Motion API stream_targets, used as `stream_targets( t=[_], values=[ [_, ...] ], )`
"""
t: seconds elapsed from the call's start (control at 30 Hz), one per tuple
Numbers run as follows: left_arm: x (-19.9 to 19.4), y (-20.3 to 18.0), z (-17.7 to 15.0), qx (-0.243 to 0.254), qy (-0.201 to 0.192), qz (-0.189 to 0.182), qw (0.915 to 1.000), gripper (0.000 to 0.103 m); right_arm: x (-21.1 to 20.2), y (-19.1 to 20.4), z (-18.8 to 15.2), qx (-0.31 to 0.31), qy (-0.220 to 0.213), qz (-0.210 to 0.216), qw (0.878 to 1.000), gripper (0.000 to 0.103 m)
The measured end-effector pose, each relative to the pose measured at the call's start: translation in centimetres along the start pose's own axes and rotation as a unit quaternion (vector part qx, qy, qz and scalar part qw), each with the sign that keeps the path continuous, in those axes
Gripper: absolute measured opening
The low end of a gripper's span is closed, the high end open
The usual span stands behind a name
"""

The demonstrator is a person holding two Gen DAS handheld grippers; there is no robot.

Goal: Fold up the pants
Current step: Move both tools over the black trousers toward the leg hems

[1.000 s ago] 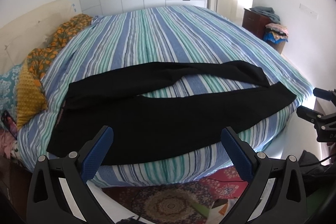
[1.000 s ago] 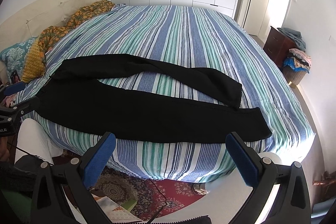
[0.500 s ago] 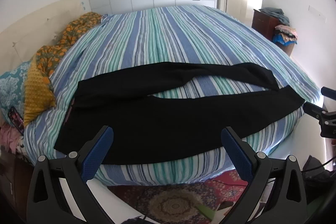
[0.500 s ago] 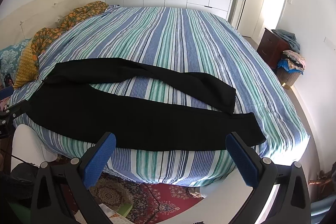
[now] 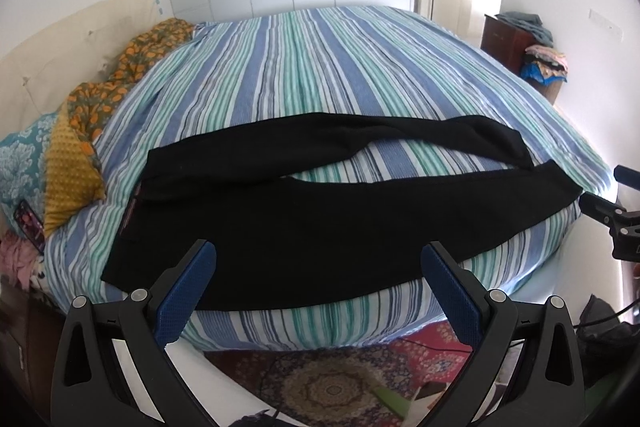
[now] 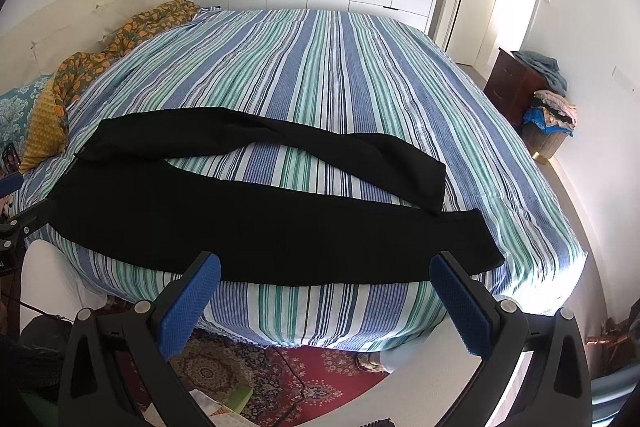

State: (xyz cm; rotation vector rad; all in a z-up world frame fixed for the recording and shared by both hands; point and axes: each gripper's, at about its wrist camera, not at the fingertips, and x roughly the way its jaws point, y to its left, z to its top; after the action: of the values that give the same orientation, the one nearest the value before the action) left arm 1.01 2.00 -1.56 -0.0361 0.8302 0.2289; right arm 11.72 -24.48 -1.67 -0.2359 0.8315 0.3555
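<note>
The left gripper (image 5: 318, 281) and right gripper (image 6: 325, 291) look the same: black plastic arms, bumpy blue pads (image 6: 188, 311), and round silver screws (image 5: 497, 294).

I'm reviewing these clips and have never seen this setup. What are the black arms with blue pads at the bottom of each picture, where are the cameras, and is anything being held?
Those are two hand-held grippers, one in each of a person's hands; no robot is involved. Each carries a fisheye camera looking forward between its two fingers. One picture comes from the left gripper, the other from the right gripper, which also shows at the left view's right edge. Both are open and hold nothing. Ahead, long black pants lie spread unfolded, legs apart, near the front edge of the blue-and-green striped bed. Folding has not started.
</note>
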Motion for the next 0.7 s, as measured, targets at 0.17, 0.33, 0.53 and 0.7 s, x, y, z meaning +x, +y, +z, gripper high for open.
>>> stream_targets(
  t=[0.17,0.33,0.53,0.7],
  values=[
    [0.32,0.11,-0.06,-0.004,0.006,0.002,1.0,0.102,0.28,0.14,-0.03,-0.001,0.003,-0.001,1.0,0.103],
    [0.56,0.06,-0.17,-0.003,0.009,0.002,0.9999,0.102,0.57,0.18,-0.07,0.0,0.007,-0.002,1.0,0.103],
    [0.8,0.08,-0.3,-0.002,0.013,0.002,0.9999,0.102,0.76,0.19,-0.16,0.001,0.011,-0.003,1.0,0.103],
    [0.93,0.21,-0.44,-0.004,0.016,0.005,0.9999,0.102,0.91,0.27,-0.25,-0.001,0.014,-0.003,1.0,0.103]
  ],
)
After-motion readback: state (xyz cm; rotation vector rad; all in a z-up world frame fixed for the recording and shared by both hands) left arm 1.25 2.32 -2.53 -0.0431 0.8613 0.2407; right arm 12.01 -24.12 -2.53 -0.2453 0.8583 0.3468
